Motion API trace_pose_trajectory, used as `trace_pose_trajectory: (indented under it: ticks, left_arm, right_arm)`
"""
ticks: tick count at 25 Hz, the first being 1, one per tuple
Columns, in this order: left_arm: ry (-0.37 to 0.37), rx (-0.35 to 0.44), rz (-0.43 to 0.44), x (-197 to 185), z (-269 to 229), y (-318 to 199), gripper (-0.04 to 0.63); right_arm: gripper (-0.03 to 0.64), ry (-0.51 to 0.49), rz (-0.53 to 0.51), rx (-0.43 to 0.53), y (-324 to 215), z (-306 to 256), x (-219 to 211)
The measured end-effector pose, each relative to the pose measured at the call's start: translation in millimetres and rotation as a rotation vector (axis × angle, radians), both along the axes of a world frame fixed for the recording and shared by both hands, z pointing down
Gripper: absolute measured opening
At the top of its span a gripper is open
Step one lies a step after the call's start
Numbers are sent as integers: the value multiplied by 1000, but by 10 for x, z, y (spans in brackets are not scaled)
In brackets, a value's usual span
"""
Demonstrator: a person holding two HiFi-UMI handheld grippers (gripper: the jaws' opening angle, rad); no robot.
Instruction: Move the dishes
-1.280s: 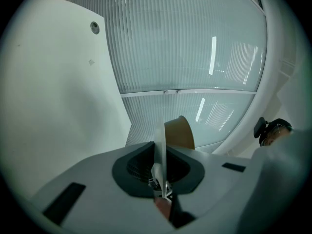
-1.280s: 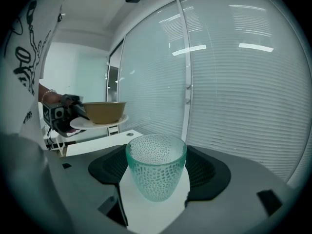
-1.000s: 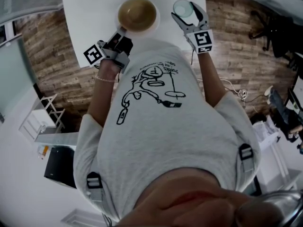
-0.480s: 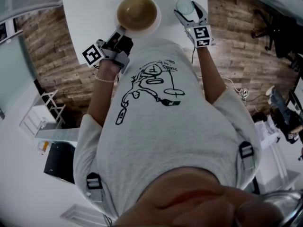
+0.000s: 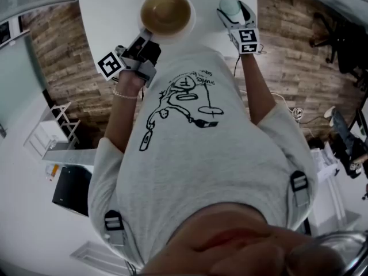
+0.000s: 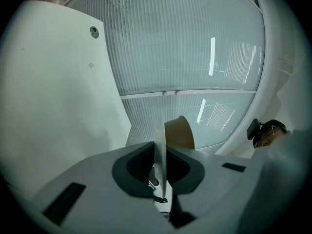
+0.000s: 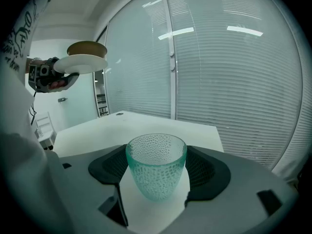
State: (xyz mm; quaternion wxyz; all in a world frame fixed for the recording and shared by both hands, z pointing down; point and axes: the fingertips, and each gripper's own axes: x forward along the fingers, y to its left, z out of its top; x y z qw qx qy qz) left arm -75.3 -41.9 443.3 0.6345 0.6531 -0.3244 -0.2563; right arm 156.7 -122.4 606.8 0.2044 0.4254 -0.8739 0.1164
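A brown bowl [image 5: 166,11] rests on a white plate [image 5: 188,26]. My left gripper [image 5: 146,37] is shut on the plate's near rim and holds both level above the white table [image 5: 109,16]. In the left gripper view the plate [image 6: 160,155] shows edge-on between the jaws, with the bowl [image 6: 180,133] behind it. My right gripper [image 5: 233,13] is shut on a dimpled green glass cup [image 5: 227,6], held upright over the table's right part. The cup [image 7: 157,165] sits between the dark pads, close above the tabletop [image 7: 146,123]. The right gripper view also shows the plate [image 7: 80,63] at upper left.
A wall of glass with blinds [image 7: 234,82] runs behind the table. Wood floor [image 5: 287,68] lies on both sides. There is a white rack [image 5: 54,140] at the left and a dark office chair [image 5: 336,36] at the right. The table has a cable hole [image 6: 94,31] near its far corner.
My right gripper has sunk toward the tabletop with the glass cup in it, drifting up the picture. The left gripper with plate and bowl has stayed put.
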Motion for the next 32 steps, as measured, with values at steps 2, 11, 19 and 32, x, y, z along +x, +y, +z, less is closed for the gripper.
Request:
trace_pose_trajectory:
  ticks: [2,11,19,32]
  left_arm:
    - [2,-4,-4,0,-1,-3,21]
    - [0,-14,-12,-20,22,12,21]
    - [0,-21,-7,-11,37,14,21]
    - [11,-18,12,7,61,35,20]
  right_arm:
    - [383,1,3,-5,-18,28,14]
    - [383,-2,1,-22,-17,135,23]
    - [383,12,2,-39,48,203,55]
    - [382,49,2,-52,192,281,78]
